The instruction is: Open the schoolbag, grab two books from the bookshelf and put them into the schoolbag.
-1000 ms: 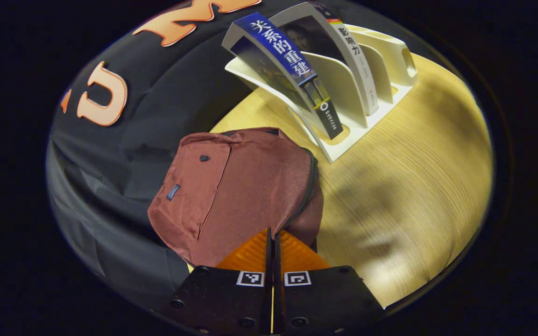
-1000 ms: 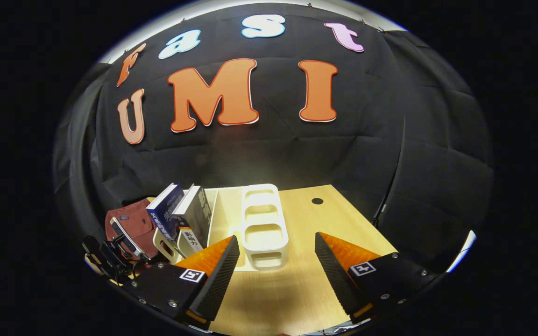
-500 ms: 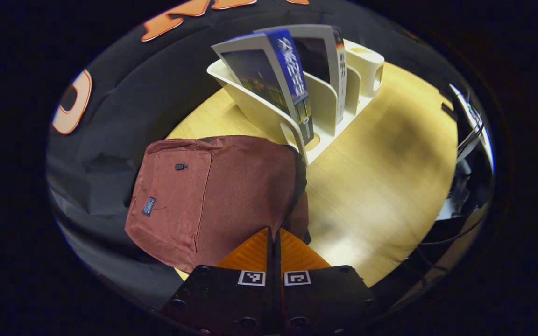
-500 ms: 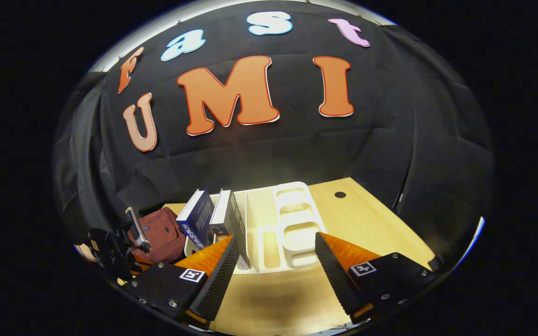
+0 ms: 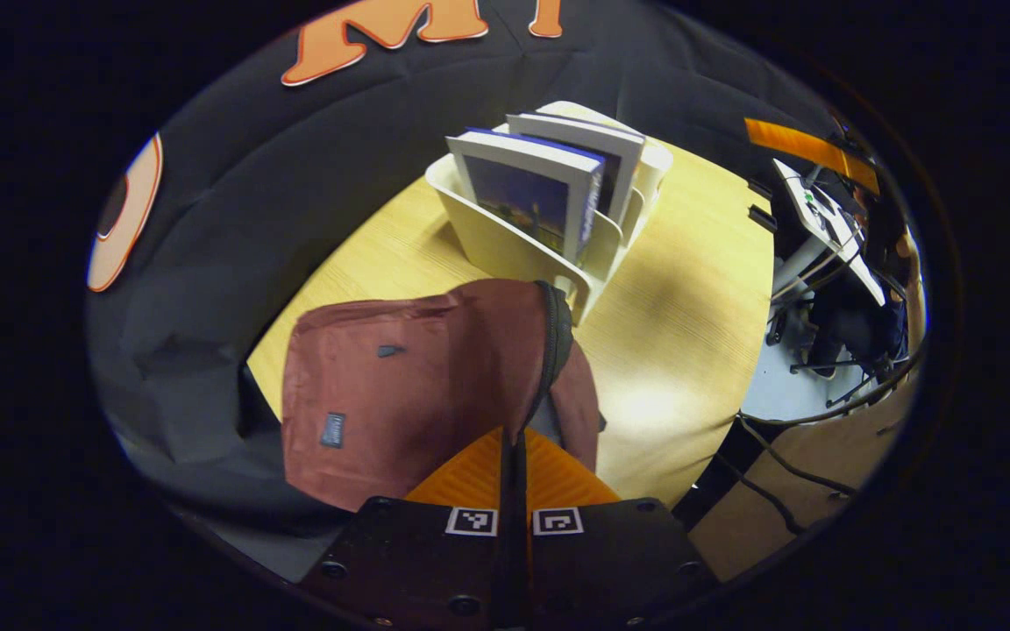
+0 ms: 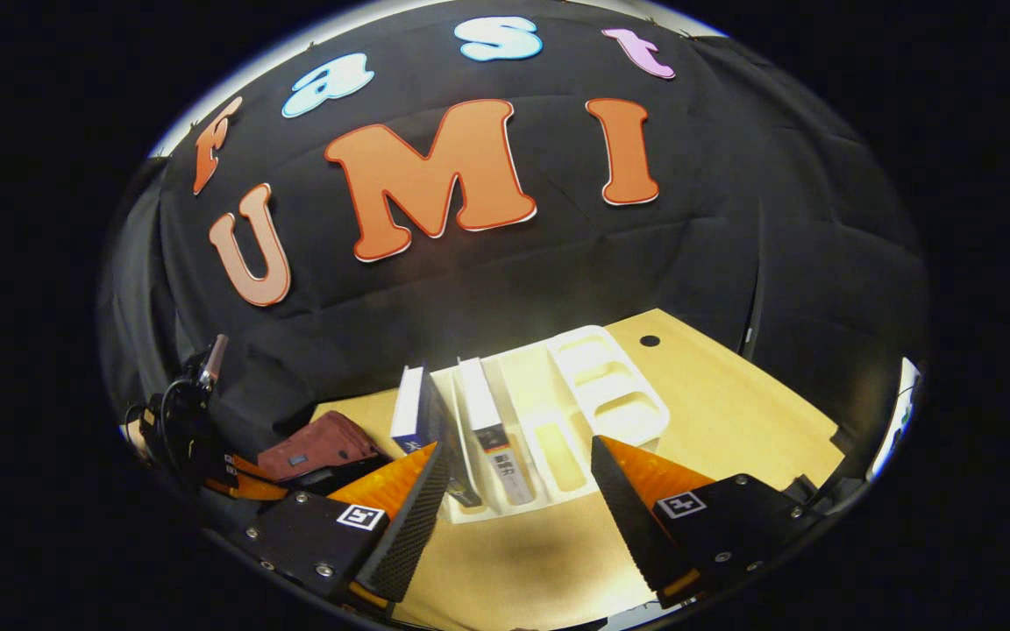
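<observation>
the red-brown schoolbag (image 5: pixel 400 386) lies flat on the wooden table (image 5: pixel 689 315) right in front of the left gripper (image 5: pixel 514 456), whose fingers are pressed together at the bag's dark zipper edge. just past the bag, the white bookshelf (image 5: pixel 514 250) holds two books (image 5: pixel 531 188) standing side by side. the right gripper (image 6: pixel 514 491) is wide open with nothing in it, and the bookshelf sits just ahead of it.

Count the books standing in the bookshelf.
2. The blue-spined book stands in the bookshelf slot nearest the schoolbag; the white-spined book stands in the next slot. No others visible.
</observation>
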A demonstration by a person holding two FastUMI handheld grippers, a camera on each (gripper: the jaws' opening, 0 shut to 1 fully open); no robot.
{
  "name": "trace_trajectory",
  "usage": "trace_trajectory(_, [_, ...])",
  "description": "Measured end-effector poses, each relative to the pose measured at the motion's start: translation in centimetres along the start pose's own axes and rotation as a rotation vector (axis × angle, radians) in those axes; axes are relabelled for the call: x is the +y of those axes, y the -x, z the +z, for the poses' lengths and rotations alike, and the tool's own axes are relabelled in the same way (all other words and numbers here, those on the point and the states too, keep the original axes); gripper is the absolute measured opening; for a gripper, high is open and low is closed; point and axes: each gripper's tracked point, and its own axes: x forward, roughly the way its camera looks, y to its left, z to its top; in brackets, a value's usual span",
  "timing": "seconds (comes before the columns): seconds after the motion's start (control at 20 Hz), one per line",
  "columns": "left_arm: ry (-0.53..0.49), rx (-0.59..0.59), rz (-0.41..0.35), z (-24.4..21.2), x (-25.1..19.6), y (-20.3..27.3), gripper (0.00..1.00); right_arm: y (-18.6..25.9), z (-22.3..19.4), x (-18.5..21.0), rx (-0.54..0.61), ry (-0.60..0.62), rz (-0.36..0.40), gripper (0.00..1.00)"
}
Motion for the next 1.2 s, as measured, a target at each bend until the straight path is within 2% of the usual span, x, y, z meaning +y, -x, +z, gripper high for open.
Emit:
trace_trajectory(0.1, [0.011,-0.024,0.039,0.7,3.2,0.7,0.01,0.0,1.1,1.1,-0.001,0.059,-0.005,0.97])
trace_trajectory(0.2, [0.044,-0.039,0.053,1.1,5.6,0.9,0.01,-0.3,2.0,3.3,0.025,0.101,0.037,0.97])
trace_trajectory(0.4, [0.076,-0.051,0.055,0.3,7.5,0.3,0.01,-2.3,4.1,7.1,0.106,0.167,0.087,0.97])
trace_trajectory(0.7, [0.116,-0.06,-0.004,-0.4,7.2,-1.6,0.01,-8.7,4.0,13.5,0.459,0.292,0.159,0.97])
trace_trajectory(0.9, [0.113,-0.079,-0.015,-0.4,7.5,-2.3,0.01,-13.7,0.7,15.1,0.676,0.324,0.142,0.97])
trace_trajectory(1.2, [0.126,-0.099,-0.018,-0.5,8.2,-2.9,0.01,-18.8,-2.7,12.8,0.83,0.331,0.007,0.98])
